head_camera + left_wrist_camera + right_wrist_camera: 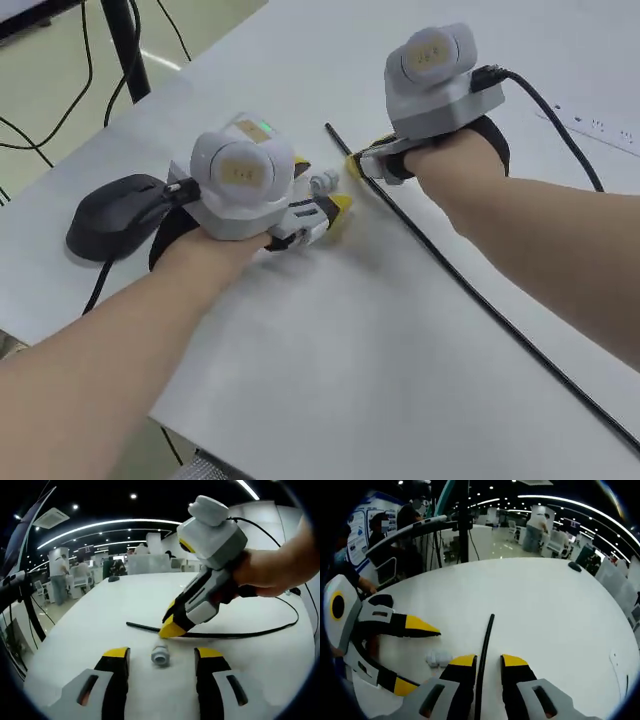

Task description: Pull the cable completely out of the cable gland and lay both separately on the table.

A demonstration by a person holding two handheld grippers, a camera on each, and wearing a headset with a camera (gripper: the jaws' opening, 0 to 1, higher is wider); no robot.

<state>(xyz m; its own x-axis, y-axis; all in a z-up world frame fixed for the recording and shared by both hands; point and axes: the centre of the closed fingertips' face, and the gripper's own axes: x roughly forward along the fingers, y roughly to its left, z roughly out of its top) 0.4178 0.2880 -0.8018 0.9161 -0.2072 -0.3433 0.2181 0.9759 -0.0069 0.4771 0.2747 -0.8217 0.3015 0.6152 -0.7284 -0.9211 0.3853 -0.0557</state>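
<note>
Gland (160, 655): on table (330, 350), lower centre of left gripper view.
Left gripper (163, 653): 2 jaws wide apart, flanking gland, gripping nothing.
Right gripper (488, 660): jaws narrowly parted astride black cable (488, 630).

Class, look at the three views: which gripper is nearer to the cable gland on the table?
Left. The cable gland lies between the left gripper's open jaws. The right gripper sits off to one side, its jaws straddling the cable.
</note>
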